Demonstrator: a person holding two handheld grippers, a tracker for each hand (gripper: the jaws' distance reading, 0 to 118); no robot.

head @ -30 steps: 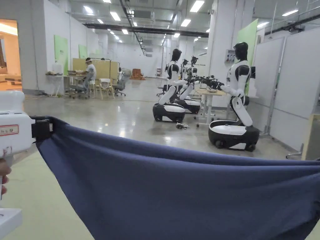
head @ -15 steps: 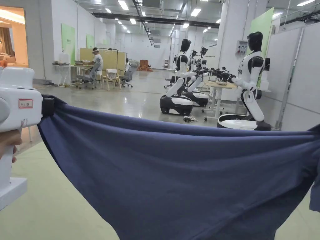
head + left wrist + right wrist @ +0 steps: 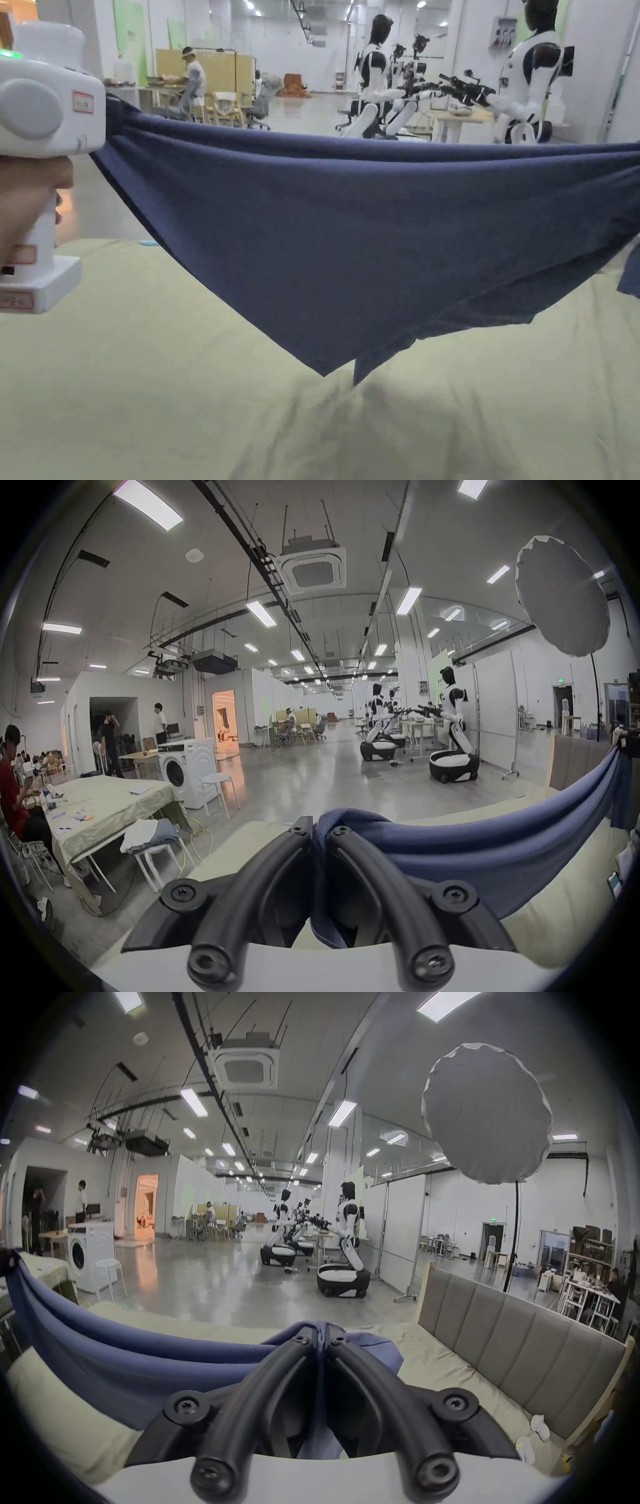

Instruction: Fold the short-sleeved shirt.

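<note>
Both tongs, left (image 3: 320, 830) and right (image 3: 320, 1335), are clamped on the navy shirt (image 3: 350, 250), stretched in the air above the bed (image 3: 156, 387); lowering it evenly, kept taut, should lay it flat.

The left gripper (image 3: 320, 830), a white plastic handheld body with 2 curved black jaws, is held raised at the left of the head view by the person's left hand (image 3: 25, 200), fingers wrapped around its grip. Its jaws are pressed together on a bunched edge of the navy blue cotton shirt (image 3: 350, 244). The right gripper (image 3: 321, 1333), of the same build, likewise has both jaws clamped on the shirt's other end.
</note>
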